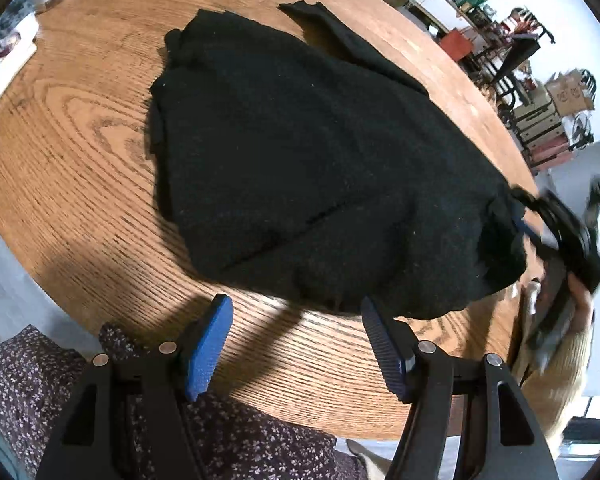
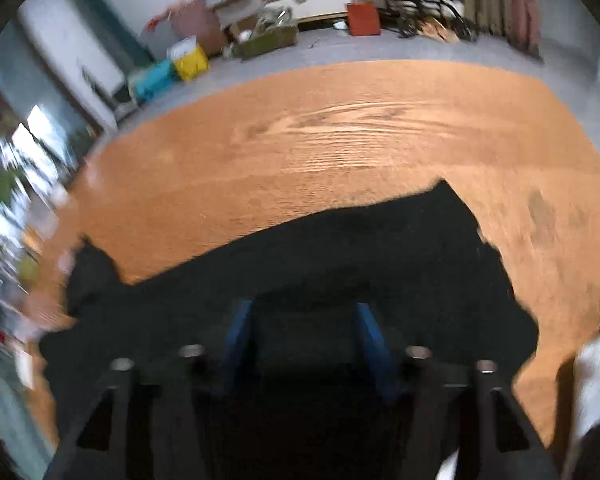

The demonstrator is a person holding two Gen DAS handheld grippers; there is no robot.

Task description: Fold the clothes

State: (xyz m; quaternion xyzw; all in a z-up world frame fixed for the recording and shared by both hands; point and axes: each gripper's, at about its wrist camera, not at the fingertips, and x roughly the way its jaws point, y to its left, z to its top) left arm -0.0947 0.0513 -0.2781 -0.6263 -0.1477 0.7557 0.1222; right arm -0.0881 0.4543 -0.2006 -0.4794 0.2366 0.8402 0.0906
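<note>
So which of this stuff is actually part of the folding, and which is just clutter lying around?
Part of the job:
- black garment, spread on the wooden table
- left hand-held gripper, open, empty
- right hand-held gripper, open over the garment

Just lying about:
- cardboard boxes on the floor
- orange bag
- yellow and teal boxes

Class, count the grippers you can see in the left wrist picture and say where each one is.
2. The left gripper hangs open over the table's near edge; the right gripper, blurred, is at the black garment's right edge.
</note>
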